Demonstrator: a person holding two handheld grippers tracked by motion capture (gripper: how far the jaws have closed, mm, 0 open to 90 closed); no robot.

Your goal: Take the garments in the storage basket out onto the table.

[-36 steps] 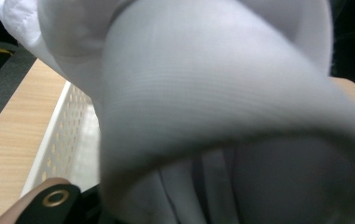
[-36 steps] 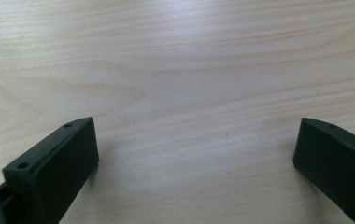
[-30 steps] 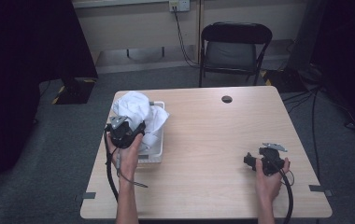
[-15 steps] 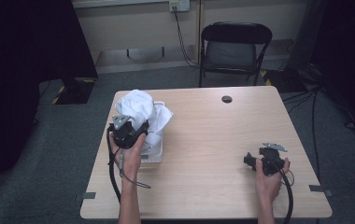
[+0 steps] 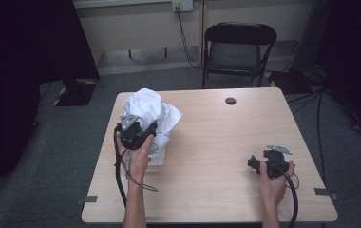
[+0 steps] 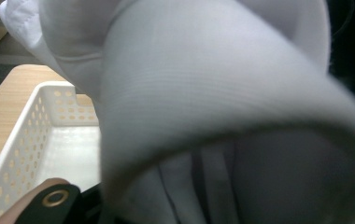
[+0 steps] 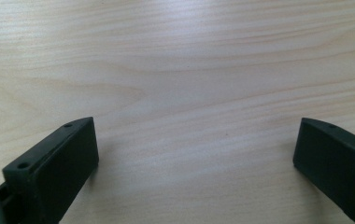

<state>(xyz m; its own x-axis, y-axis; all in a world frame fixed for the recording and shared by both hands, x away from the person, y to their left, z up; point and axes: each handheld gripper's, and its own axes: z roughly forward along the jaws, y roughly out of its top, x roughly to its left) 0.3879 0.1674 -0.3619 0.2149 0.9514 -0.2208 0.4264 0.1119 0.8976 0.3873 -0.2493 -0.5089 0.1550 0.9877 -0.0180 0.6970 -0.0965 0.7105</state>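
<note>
White cloth (image 6: 203, 93) hangs blurred against the lens in the left gripper view, covering the left gripper's jaws and most of the white basket (image 6: 35, 135). From above, the cloth and the left gripper (image 5: 138, 128) near the tabletop's left edge hide most of the basket. The frame's bottom edge cuts off both forearms.

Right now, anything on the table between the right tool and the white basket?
Nothing: bare wood table lies between the right tool and the white basket, per the high view.
</note>
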